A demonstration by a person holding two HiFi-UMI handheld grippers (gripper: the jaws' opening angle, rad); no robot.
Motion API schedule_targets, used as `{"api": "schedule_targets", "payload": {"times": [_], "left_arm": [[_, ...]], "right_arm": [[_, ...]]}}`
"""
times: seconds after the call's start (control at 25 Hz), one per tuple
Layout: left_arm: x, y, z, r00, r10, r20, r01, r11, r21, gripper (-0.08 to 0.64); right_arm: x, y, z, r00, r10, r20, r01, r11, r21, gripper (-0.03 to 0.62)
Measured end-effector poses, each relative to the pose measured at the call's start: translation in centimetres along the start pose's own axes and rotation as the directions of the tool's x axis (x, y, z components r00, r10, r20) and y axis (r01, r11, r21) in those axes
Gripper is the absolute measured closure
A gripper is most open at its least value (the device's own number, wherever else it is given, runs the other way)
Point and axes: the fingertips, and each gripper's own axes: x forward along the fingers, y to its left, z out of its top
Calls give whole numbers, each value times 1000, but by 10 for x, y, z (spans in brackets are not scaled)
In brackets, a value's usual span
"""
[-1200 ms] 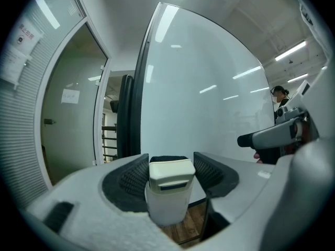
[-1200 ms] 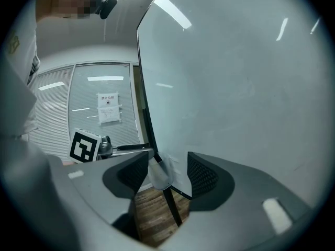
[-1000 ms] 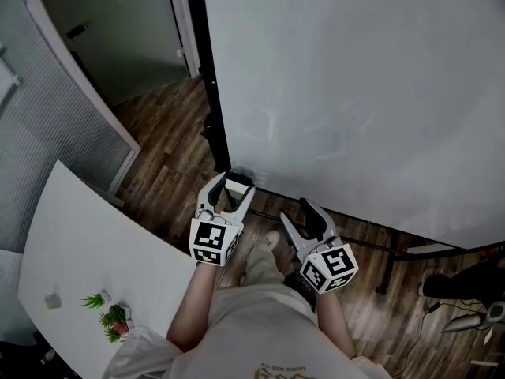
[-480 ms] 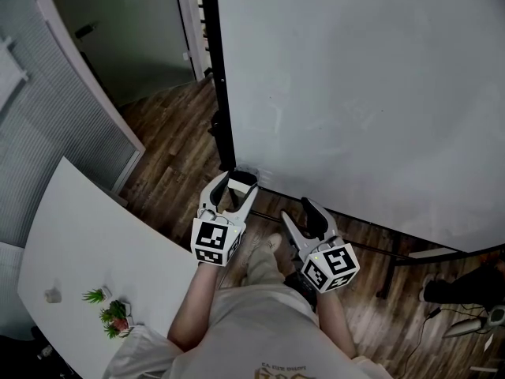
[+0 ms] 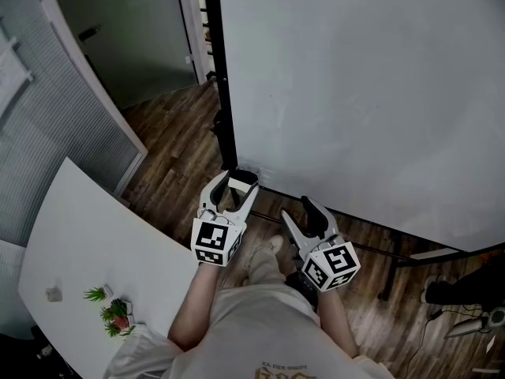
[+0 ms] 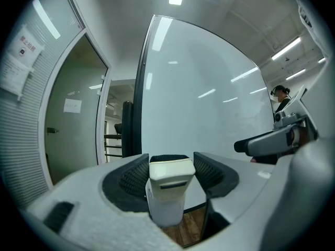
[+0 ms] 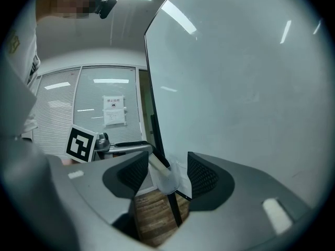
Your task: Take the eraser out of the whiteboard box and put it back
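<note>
White plastic eraser (image 6: 168,184) is staying clenched in the left hand-held gripper (image 5: 235,181), hardly shifting beside the seven-o'clock corner of the whiteboard (image 5: 355,93), so returning it is looking still pending, while the right hand-held gripper (image 5: 297,210), at its four o'clock, is hanging released.

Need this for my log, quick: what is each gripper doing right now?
Left gripper: closed on the white plastic block eraser with black felt.
Right gripper: open, holding nothing.
</note>
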Motion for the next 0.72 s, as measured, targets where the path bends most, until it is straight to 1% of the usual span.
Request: {"api": "schedule_targets", "payload": {"times": [0.72], "left_arm": [[-11,-1,13,999,9,31,-9,1000,9,296]], "right_arm": [[-4,4,6,1000,2,18,-1,1000,-10,356]]}}
